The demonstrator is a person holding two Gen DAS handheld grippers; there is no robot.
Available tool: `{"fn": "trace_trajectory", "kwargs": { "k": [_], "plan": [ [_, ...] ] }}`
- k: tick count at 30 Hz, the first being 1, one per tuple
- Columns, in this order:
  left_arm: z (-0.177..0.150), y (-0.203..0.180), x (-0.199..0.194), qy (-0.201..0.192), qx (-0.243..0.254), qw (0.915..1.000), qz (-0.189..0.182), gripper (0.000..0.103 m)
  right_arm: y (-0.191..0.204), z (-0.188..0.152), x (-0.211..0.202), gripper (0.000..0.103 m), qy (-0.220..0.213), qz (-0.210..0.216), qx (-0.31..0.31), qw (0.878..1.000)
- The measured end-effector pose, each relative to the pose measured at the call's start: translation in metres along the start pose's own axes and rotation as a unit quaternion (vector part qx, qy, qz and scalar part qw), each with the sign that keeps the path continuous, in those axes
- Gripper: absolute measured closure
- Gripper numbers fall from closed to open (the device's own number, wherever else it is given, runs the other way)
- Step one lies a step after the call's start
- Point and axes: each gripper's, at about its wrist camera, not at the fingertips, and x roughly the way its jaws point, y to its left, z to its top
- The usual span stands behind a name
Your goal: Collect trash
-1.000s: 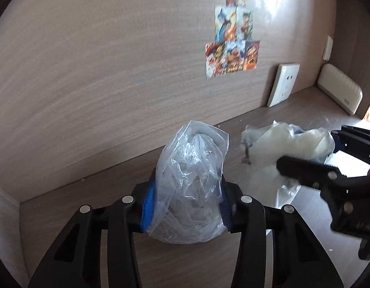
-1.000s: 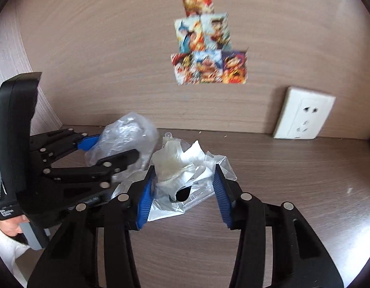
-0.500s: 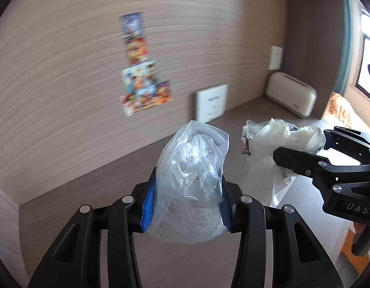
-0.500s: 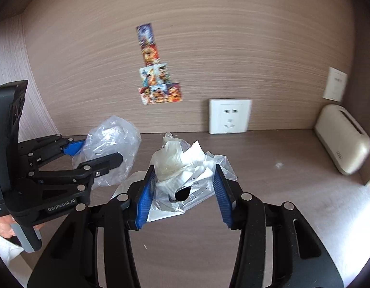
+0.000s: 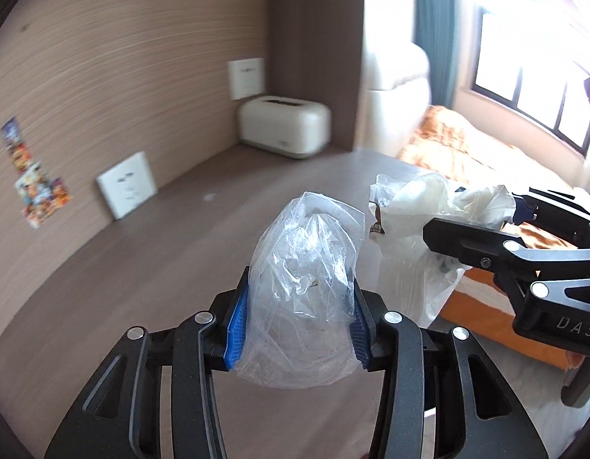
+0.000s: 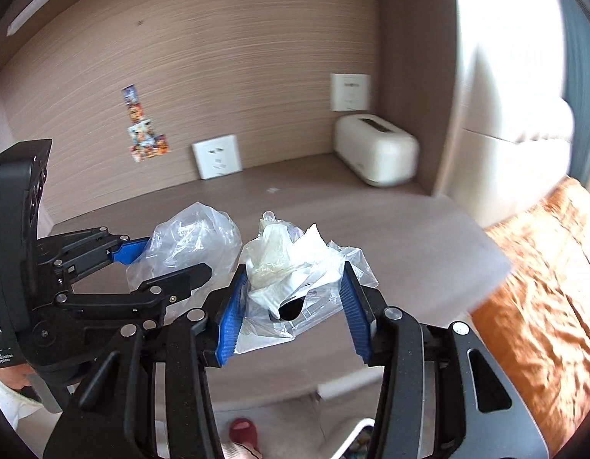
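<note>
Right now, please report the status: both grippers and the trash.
Left gripper shut on clear plastic bag. Right gripper shut on white crumpled wrapper. Both loads held above the desk. Nothing between them.

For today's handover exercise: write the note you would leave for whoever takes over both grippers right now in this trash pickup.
Left gripper: shut on the clear plastic bag, held up above the desk.
Right gripper: shut on the white crumpled wrapper bundle, also lifted, close beside the left load.
Done: both pieces of trash are picked up.
Left: carry both to a bin and drop them; no bin shows clearly in either view, so find it first. A tiny white scrap lies on the desk near the wall socket; check whether it needs collecting.
</note>
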Motion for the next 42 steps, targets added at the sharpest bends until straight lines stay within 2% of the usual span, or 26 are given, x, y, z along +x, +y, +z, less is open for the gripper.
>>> {"fn": "trace_trajectory", "kwargs": {
  "k": [7,11,16,24,30,32,33,34,35,36,37,38,42],
  "plan": [
    [-0.007,-0.100,0.014,0.007,0.059,0.9953,-0.076,0.059,-0.064,-0.054,-0.055,0.054,0.009,-0.077,0.051,0.996],
    [-0.020,-0.151,0.027,0.025,0.092,0.9887,-0.116,0.059,-0.094,-0.086,-0.078,0.054,0.019,-0.114,0.089,0.989],
    [-0.051,-0.200,0.057,0.061,0.126,0.9781,-0.154,0.059,-0.129,-0.133,-0.085,0.053,0.046,-0.149,0.142,0.978],
    [-0.123,-0.241,0.135,0.128,0.180,0.9595,-0.175,0.059,-0.166,-0.213,-0.053,0.053,0.099,-0.177,0.207,0.957],
    [-0.174,-0.260,0.204,0.166,0.193,0.9475,-0.194,0.058,-0.184,-0.268,0.002,0.053,0.139,-0.187,0.207,0.950],
    [-0.189,-0.264,0.229,0.183,0.187,0.9426,-0.207,0.050,-0.189,-0.283,0.021,0.051,0.151,-0.187,0.205,0.949],
    [-0.196,-0.264,0.240,0.189,0.183,0.9409,-0.213,0.037,-0.192,-0.292,0.031,0.049,0.158,-0.185,0.205,0.948],
    [-0.204,-0.265,0.252,0.198,0.182,0.9386,-0.217,0.028,-0.195,-0.300,0.041,0.046,0.165,-0.185,0.202,0.947],
    [-0.210,-0.266,0.262,0.204,0.180,0.9366,-0.220,0.014,-0.197,-0.309,0.051,0.035,0.174,-0.184,0.199,0.947],
    [-0.215,-0.267,0.270,0.206,0.177,0.9359,-0.224,0.012,-0.199,-0.318,0.060,0.016,0.183,-0.182,0.197,0.946],
    [-0.219,-0.267,0.274,0.207,0.174,0.9365,-0.223,0.011,-0.200,-0.324,0.066,0.009,0.187,-0.184,0.196,0.945],
    [-0.223,-0.266,0.280,0.212,0.171,0.9364,-0.222,0.008,-0.201,-0.332,0.072,0.005,0.192,-0.186,0.195,0.944],
    [-0.233,-0.264,0.296,0.225,0.161,0.9352,-0.221,0.006,-0.199,-0.349,0.083,0.005,0.208,-0.184,0.197,0.940]
  ]
}}
